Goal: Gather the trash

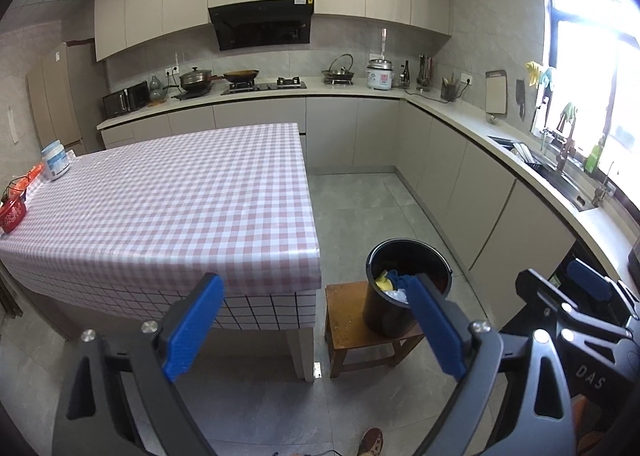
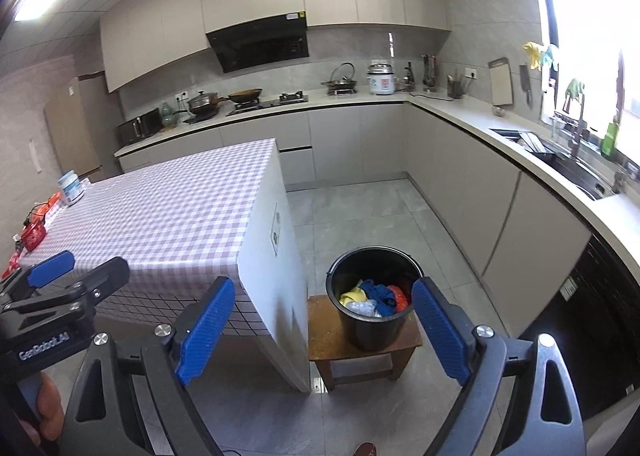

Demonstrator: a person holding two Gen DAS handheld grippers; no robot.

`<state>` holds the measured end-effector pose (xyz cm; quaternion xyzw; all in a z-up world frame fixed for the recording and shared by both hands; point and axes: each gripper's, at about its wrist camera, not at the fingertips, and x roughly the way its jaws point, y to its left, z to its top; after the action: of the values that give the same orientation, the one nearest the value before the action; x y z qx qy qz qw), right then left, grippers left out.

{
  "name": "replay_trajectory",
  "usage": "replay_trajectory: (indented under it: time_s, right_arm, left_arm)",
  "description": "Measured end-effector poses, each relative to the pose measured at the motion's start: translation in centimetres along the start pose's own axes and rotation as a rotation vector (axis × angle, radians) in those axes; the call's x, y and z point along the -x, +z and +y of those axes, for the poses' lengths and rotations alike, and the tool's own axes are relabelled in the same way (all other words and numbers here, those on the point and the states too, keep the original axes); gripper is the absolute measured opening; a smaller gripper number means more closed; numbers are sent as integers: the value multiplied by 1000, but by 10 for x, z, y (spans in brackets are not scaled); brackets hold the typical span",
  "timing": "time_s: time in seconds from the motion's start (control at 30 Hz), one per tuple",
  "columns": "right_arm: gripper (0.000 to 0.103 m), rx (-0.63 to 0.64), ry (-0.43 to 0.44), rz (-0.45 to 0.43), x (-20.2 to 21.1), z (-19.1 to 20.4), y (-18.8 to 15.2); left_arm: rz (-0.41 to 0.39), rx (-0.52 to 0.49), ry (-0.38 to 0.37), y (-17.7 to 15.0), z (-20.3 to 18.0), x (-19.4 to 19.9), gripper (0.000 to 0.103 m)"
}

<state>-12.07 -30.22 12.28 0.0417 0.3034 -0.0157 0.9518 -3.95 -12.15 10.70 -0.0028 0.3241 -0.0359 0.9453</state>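
Note:
A black bucket (image 1: 408, 288) (image 2: 374, 312) stands on a small wooden stool (image 1: 348, 320) (image 2: 324, 332) beside the table's right end. It holds yellow, blue, red and clear crumpled trash (image 2: 374, 298). My left gripper (image 1: 314, 288) is open and empty, held in the air in front of the table's corner. My right gripper (image 2: 324, 300) is open and empty, held above the floor, back from the bucket. The right gripper shows at the right edge of the left wrist view (image 1: 580, 296). The left gripper shows at the left edge of the right wrist view (image 2: 64, 280).
The table (image 1: 168, 208) (image 2: 168, 216) carries a pink checked cloth. At its far left stand a white tub (image 1: 55, 160) (image 2: 71, 186) and red packets (image 1: 14, 210) (image 2: 34, 234). Counters with a stove and a sink (image 2: 568, 164) run along the back and right.

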Motion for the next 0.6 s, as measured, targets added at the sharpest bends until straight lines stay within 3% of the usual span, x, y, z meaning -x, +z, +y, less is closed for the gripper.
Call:
replay_trajectory:
  time_s: [0.6]
  right_arm:
    - [93,34,49,-2,-3,-16,17]
  left_arm:
    - [-6,75,78,-12,-2,17,95]
